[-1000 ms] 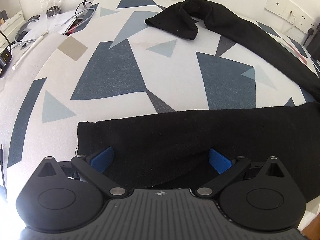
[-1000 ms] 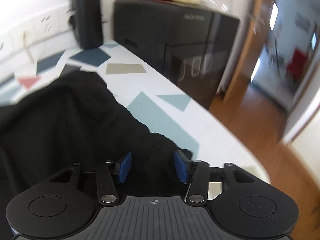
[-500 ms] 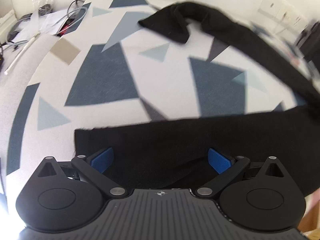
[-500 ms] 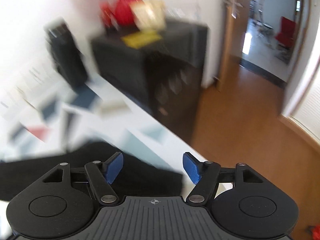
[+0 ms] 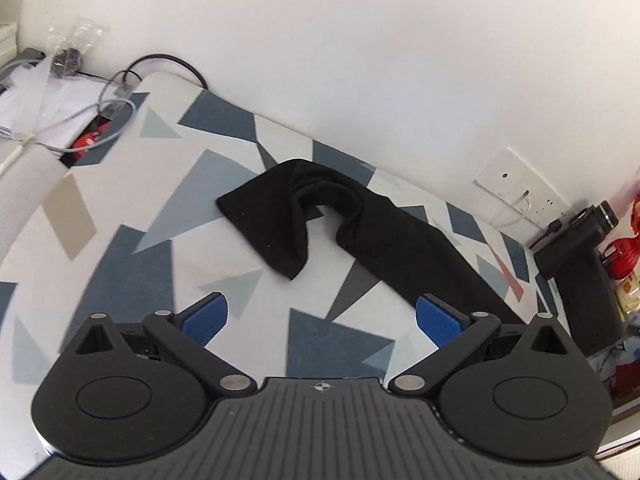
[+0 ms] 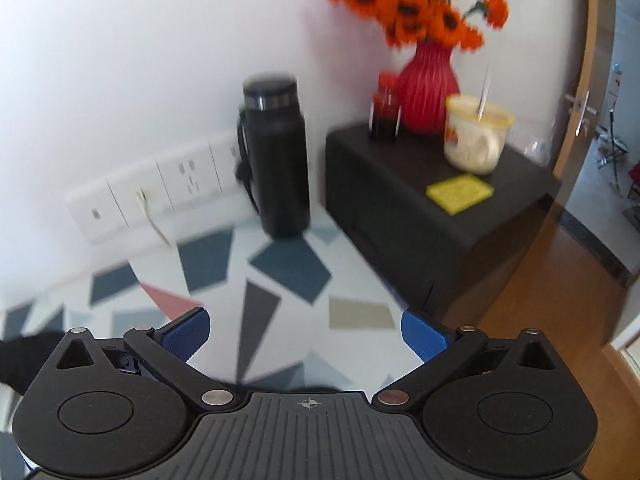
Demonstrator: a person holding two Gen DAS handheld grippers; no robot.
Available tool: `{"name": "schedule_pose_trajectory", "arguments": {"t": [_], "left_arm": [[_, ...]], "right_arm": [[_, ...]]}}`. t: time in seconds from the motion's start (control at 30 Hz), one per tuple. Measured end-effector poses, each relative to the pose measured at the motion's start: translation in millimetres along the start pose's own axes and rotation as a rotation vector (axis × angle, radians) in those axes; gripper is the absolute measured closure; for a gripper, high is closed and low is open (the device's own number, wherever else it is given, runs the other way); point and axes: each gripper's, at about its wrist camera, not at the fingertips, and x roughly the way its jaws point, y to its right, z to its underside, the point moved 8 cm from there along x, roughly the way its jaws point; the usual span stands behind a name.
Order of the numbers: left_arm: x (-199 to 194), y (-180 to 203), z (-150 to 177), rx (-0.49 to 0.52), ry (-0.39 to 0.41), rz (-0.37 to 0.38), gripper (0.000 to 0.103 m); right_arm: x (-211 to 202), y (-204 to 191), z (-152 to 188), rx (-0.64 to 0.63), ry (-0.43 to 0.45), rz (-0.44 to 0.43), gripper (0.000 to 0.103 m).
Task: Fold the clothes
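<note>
The left gripper (image 5: 320, 316) is held above the patterned table (image 5: 132, 276) with its blue fingers (image 5: 204, 316) spread wide and nothing between them. The right gripper (image 6: 306, 338) is likewise spread wide and empty.

Landmark: the black flask (image 6: 278, 156), standing at the table's back edge against the wall, just beside the socket panel (image 6: 156, 192).

Open room: in the left wrist view, bare tabletop lies between the gripper and the black garment (image 5: 320, 216), and a wide bare stretch runs left of the garment, away from the flask. That far end is bounded by loose cables (image 5: 80, 120) and papers. In the right wrist view, bare tabletop lies in front of the flask; the table's right edge meets a black cabinet (image 6: 440, 216) close beside the flask.

Garment: it lies flat on the table. Its long axis runs diagonally, from a folded-over end far from the flask toward the flask side, where it passes behind the left gripper's right finger. The folded end points away from the flask.
</note>
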Motion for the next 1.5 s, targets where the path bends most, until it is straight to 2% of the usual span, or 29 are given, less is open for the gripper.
{"name": "schedule_pose_trajectory", "arguments": {"t": [0.07,0.17,0.23,0.33,0.43,0.47,0.5,0.53,0.57,0.6,0.63,0.67,0.73,0.83,0.9,0.97,1.0,1.1,1.2,1.27,1.33,1.37,1.43,1.5], "left_arm": [[24.7,12.0,-10.3,-0.024,0.0,0.057,0.001],[67.4,20.9,-25.0,-0.043,0.005,0.051,0.002],[103.3,22.6,-33.0,-0.063,-0.016,0.004,0.009],[142.7,25.1,-39.6,-0.031,-0.022,-0.065,0.015],[161.4,30.5,-48.1,-0.01,0.048,-0.065,0.017],[164.6,31.2,-50.7,-0.026,0.054,-0.056,0.026],[167.2,31.5,-53.8,-0.05,0.04,-0.042,0.066],[169.7,31.8,-56.9,-0.075,0.023,-0.029,0.095],[168.1,31.8,-60.4,-0.091,0.011,-0.026,0.095],[159.7,32.7,-63.4,-0.09,0.029,-0.014,0.095],[150.9,33.6,-66.3,-0.088,0.049,-0.002,0.095],[137.9,33.2,-66.7,-0.093,0.063,0.022,0.095],[112.6,26.8,-58.0,-0.107,0.069,0.054,0.095],[70.0,9.5,-31.7,-0.135,0.066,0.092,0.095],[47.6,-10.7,1.3,-0.19,0.043,0.105,0.095],[34.0,-30.5,32.1,-0.219,0.013,0.074,0.095],[26.9,-44.1,49.3,-0.25,-0.005,0.05,0.095],[15.2,-70.6,80.9,-0.374,-0.026,0.049,0.095],[13.7,-87.1,89.8,-0.492,-0.021,0.083,0.095],[15.4,-85.5,86.0,-0.448,-0.028,0.06,0.095],[16.9,-80.0,82.2,-0.377,-0.038,0.032,0.094],[17.7,-79.3,81.6,-0.372,-0.039,0.031,0.094],[19.0,-80.2,82.0,-0.386,-0.037,0.04,0.094],[20.0,-83.5,84.3,-0.429,-0.028,0.062,0.094]], "right_arm": [[24.8,8.7,19.1,0.029,-0.041,0.005,0.002],[53.8,26.9,50.4,0.099,-0.097,0.01,0.012],[68.9,37.5,68.7,0.147,-0.125,0.011,0.02],[86.5,44.7,89.2,0.22,-0.132,-0.018,0.02],[101.7,39.6,102.3,0.235,-0.147,-0.048,0.021],[106.4,34.2,105.4,0.222,-0.163,-0.066,0.024],[109.3,28.3,108.1,0.198,-0.176,-0.08,0.027],[110.5,22.8,110.3,0.168,-0.183,-0.085,0.031],[110.3,17.8,110.8,0.124,-0.179,-0.08,0.04],[108.9,14.7,109.8,0.079,-0.168,-0.072,0.069],[105.8,12.8,107.3,0.065,-0.151,-0.095,0.083],[100.3,12.3,103.4,0.081,-0.124,-0.133,0.089],[84.3,14.6,98.4,0.107,-0.076,-0.163,0.094],[58.0,11.7,105.7,0.056,-0.039,-0.185,0.096],[48.9,9.4,125.7,0.01,-0.071,-0.187,0.096],[39.7,7.3,145.7,-0.035,-0.104,-0.188,0.096],[35.0,6.3,155.7,-0.058,-0.12,-0.189,0.096],[21.0,3.5,185.6,-0.126,-0.168,-0.191,0.094],[7.2,1.5,210.2,-0.184,-0.211,-0.193,0.091],[0.2,4.3,205.0,-0.17,-0.226,-0.189,0.08],[-10.4,8.2,194.3,-0.159,-0.205,-0.21,0.069],[-16.3,10.2,188.6,-0.154,-0.19,-0.225,0.067],[-23.0,15.3,173.7,-0.14,-0.147,-0.238,0.057],[-20.9,21.5,156.2,-0.087,-0.111,-0.241,0.056]]}}
